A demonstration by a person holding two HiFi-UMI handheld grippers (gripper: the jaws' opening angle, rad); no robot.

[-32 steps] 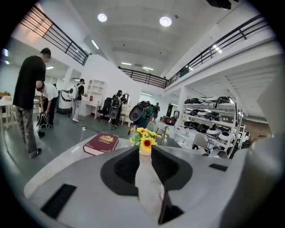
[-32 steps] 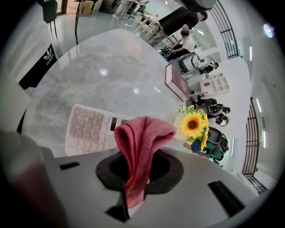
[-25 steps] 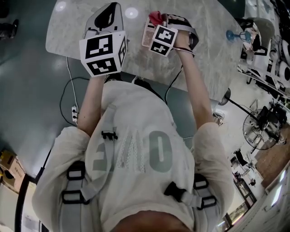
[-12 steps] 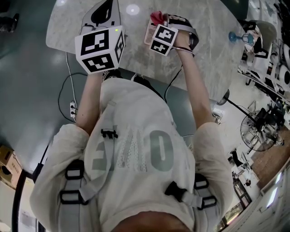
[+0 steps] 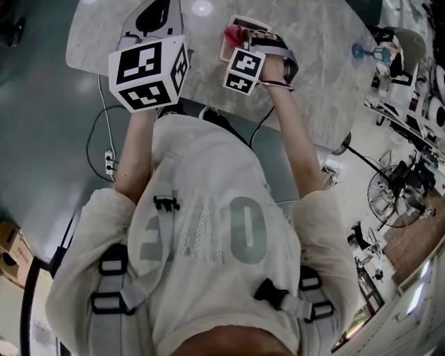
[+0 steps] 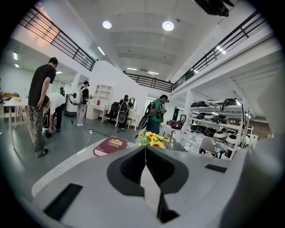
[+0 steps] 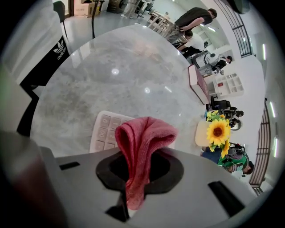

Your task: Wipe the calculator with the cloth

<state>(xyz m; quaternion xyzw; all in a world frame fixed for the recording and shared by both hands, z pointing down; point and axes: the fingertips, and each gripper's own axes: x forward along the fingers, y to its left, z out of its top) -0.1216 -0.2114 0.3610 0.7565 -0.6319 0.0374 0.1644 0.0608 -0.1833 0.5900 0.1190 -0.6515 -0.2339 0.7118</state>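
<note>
A pale calculator (image 7: 105, 130) lies flat on the marble table (image 7: 111, 75); in the head view the calculator (image 5: 252, 25) shows just beyond my right gripper (image 5: 236, 36). My right gripper (image 7: 141, 156) is shut on a red cloth (image 7: 143, 138), whose folded end bulges out past the jaws and hangs right above the calculator's keys. Whether the cloth touches the keys I cannot tell. The red cloth (image 5: 233, 31) shows over the calculator's near edge. My left gripper (image 6: 145, 153) is shut and empty, held roughly level over the table's left part (image 5: 158, 12).
At the table's far side lie a dark red book (image 6: 110, 145) and a bunch of sunflowers (image 6: 151, 139). A small blue object (image 5: 358, 52) stands near the right edge. Several people (image 6: 41, 102) stand beyond, with shelves (image 6: 213, 129) to the right. A power strip (image 5: 106, 161) lies on the floor.
My right gripper has come down with the cloth and shifted over the calculator, which now shows more beyond it. The left gripper has stayed about where it was, still shut.
</note>
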